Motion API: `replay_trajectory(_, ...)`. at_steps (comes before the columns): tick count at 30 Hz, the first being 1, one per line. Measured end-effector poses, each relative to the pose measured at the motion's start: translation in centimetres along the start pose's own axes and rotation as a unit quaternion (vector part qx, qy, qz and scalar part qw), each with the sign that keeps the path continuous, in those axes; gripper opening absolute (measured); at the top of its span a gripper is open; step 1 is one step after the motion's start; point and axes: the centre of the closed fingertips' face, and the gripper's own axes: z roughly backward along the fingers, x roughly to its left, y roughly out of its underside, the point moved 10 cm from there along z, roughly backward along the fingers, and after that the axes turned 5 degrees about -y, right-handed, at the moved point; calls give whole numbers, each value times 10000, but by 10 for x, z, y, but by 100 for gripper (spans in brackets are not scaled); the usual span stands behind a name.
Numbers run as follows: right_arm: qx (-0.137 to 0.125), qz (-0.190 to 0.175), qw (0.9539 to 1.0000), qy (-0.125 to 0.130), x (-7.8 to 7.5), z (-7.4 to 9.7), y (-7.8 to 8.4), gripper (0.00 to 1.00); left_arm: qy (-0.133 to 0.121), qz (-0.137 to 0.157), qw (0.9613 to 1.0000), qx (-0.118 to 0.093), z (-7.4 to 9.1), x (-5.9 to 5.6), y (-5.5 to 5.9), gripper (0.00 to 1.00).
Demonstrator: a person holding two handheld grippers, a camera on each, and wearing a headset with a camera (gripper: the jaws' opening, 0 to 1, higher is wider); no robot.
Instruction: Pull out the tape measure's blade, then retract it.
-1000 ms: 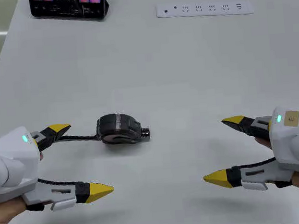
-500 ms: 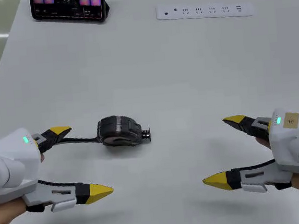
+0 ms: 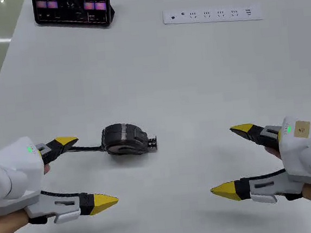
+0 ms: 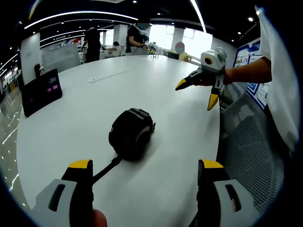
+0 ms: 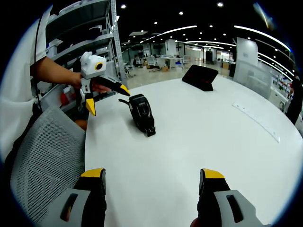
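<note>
**Tape measure lies untouched between two wide-open tongs**

Nothing on the tabletop has changed place over the last second. The whole head view has slid down a little, which is the camera's doing, and both tongs keep their stations.

The tape measure lies on the white tabletop, left of centre and nearer the person than the middle of the surface. Its black case has a small end piece showing at the side that faces the right tongs. A thin black strap runs from the other side of the case toward the upper tip of the left tongs. Whether strap and tip touch cannot be told.

The left tongs stand wide apart with nothing between them, just beside the case. Their own view shows the tape measure ahead, between the two yellow tips. The right tongs are equally wide and hold nothing, well apart from the case, on its right.

At the far edge sit a dark tablet with a lit screen and a white power strip.
</note>
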Motion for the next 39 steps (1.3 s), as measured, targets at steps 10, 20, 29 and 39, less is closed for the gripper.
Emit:
replay_trajectory(10,57,128,9998,-115,-6,-6,-2,76,96,-88,9999,22,-4,6,-8,88)
replay_trajectory(20,116,221,9995,-198,-11,-13,-5,76,193,-332,9992,138,-13,12,-15,89)
replay_trajectory(29,151,328,9989,-292,-17,-20,-10,76,278,-503,9979,285,-21,16,-18,91)
replay_trajectory(39,181,424,9980,-424,-23,-34,-15,75,350,-724,9958,447,-30,21,-22,87)
